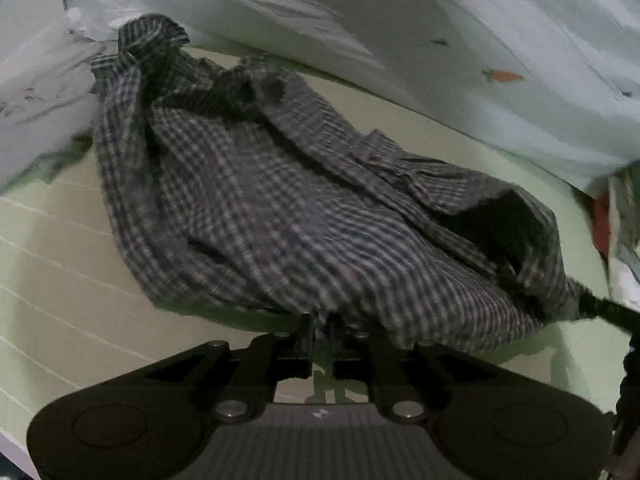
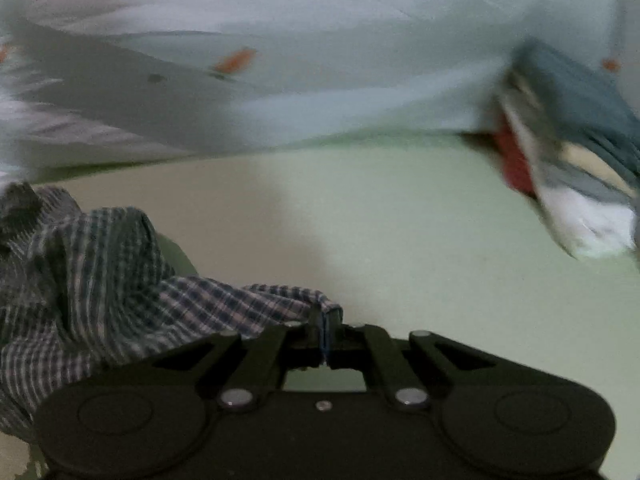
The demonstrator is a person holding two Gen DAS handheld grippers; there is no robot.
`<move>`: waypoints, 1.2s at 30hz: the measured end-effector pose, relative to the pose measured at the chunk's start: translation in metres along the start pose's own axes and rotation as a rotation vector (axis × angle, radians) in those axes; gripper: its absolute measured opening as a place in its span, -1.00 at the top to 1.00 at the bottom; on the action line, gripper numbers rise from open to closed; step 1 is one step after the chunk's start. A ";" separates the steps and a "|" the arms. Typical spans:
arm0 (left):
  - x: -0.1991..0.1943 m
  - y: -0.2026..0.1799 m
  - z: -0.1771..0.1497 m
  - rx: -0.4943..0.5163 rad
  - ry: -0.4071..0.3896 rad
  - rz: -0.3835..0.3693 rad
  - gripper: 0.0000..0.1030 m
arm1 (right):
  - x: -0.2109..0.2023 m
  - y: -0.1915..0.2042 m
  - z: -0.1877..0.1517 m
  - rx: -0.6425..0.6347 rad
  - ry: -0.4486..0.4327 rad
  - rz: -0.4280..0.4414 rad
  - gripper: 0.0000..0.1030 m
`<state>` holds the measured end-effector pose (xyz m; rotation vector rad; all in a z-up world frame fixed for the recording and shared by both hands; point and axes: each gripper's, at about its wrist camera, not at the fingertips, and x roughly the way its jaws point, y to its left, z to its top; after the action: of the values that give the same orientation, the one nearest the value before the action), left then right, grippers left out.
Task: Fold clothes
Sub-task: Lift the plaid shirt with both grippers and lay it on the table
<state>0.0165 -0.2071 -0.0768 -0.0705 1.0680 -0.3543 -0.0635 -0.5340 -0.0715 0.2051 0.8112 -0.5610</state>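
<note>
A dark checked garment (image 1: pixel 256 200) lies bunched on the pale green bed surface (image 1: pixel 60 264), filling the middle of the left wrist view. My left gripper (image 1: pixel 320 322) is shut on its near edge, the cloth pinched between the fingers. At the right edge of that view the other gripper's black tip (image 1: pixel 612 310) holds a stretched corner of the same garment. In the right wrist view, the checked garment (image 2: pixel 100 280) trails off to the left and my right gripper (image 2: pixel 326 320) is shut on its folded edge. Both views are blurred.
A pale light-blue quilt (image 1: pixel 400 40) with small orange carrot prints is heaped along the back. A stack of folded clothes (image 2: pixel 580 168) in red, white and blue-grey sits at the right. Open green sheet (image 2: pixel 400 220) lies ahead of the right gripper.
</note>
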 end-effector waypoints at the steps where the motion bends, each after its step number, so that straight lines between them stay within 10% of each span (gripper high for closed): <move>1: -0.001 -0.006 -0.001 0.001 -0.007 0.010 0.62 | 0.000 -0.013 -0.003 0.018 0.016 0.001 0.96; 4: -0.007 -0.010 0.000 -0.018 -0.047 0.074 0.29 | -0.004 -0.037 -0.010 0.050 0.034 0.022 0.90; 7: -0.013 0.003 0.002 -0.058 -0.073 0.138 -0.10 | -0.013 -0.047 -0.003 0.074 -0.010 0.059 0.30; 14: 0.006 0.028 0.011 -0.202 -0.012 0.233 -0.15 | -0.025 -0.030 0.012 0.097 -0.023 0.192 -0.50; 20: 0.014 0.037 0.022 -0.162 -0.008 0.264 -0.47 | -0.010 -0.014 -0.016 0.117 0.121 0.105 -0.58; 32: 0.039 0.060 0.046 -0.118 0.026 0.283 -0.55 | 0.035 0.023 -0.040 0.190 0.313 0.222 -0.66; 34: 0.043 0.063 0.052 -0.124 0.024 0.287 -0.56 | 0.038 0.030 -0.036 0.156 0.296 0.218 -0.58; 36: 0.049 0.064 0.060 -0.139 0.017 0.292 -0.56 | 0.048 0.031 -0.028 0.131 0.276 0.212 -0.06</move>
<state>0.1051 -0.1694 -0.1035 -0.0349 1.1011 -0.0172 -0.0375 -0.5170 -0.1269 0.4912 1.0061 -0.3902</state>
